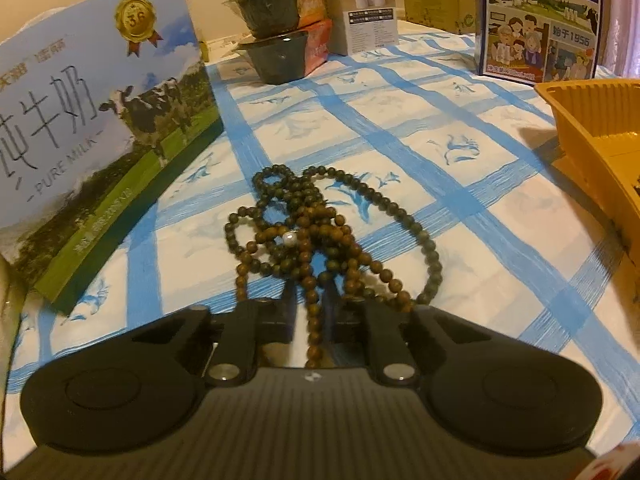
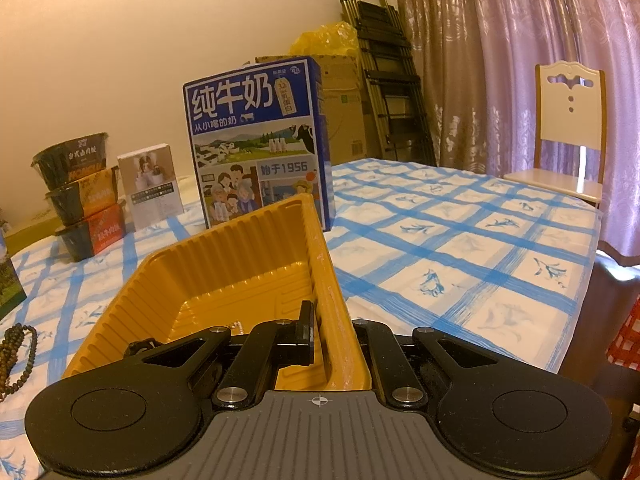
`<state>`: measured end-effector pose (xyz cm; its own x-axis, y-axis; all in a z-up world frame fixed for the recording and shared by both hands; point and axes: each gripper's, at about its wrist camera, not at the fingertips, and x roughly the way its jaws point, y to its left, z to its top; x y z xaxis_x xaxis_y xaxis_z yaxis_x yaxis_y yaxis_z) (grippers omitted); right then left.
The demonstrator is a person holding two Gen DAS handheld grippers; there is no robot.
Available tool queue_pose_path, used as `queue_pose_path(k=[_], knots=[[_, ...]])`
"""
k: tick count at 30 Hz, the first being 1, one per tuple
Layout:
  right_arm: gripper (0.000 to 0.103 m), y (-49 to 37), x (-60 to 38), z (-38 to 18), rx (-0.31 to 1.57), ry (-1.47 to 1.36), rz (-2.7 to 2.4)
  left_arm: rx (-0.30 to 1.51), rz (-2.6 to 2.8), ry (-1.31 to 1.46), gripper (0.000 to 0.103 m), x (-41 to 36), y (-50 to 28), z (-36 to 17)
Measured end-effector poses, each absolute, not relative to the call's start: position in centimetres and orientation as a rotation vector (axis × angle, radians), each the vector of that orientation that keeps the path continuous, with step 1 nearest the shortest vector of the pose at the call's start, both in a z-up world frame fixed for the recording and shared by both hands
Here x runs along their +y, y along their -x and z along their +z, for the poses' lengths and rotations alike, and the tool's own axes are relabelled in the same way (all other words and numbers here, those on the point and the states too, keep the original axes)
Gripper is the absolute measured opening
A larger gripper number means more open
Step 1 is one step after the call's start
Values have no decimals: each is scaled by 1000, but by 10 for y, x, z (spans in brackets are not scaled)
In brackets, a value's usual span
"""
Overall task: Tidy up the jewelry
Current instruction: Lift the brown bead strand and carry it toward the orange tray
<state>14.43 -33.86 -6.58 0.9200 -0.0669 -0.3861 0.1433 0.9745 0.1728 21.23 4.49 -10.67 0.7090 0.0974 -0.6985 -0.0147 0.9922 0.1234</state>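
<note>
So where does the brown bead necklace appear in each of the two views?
Left wrist: the bead necklace lies at centre, a strand running between the left gripper fingers.
Right wrist: it shows at the far left edge, on the tablecloth.
Shared landmark: the yellow tray, gripped at its wall by the right gripper.

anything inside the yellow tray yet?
The yellow tray shows a mostly bare ribbed floor and a short pale chain at the near edge. The right claw, clamping the tray's wall, hides the rest.
</note>
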Motion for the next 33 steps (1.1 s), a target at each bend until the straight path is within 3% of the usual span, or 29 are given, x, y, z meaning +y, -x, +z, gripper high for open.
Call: queue_pose_path(k=[9, 33], knots=[[7, -145, -338, -66, 388, -200, -109, 763, 67, -87, 6, 51, -208, -91], [7, -143, -343, -67, 387, -196, -106, 434, -58, -50, 6, 44, -190, 97]])
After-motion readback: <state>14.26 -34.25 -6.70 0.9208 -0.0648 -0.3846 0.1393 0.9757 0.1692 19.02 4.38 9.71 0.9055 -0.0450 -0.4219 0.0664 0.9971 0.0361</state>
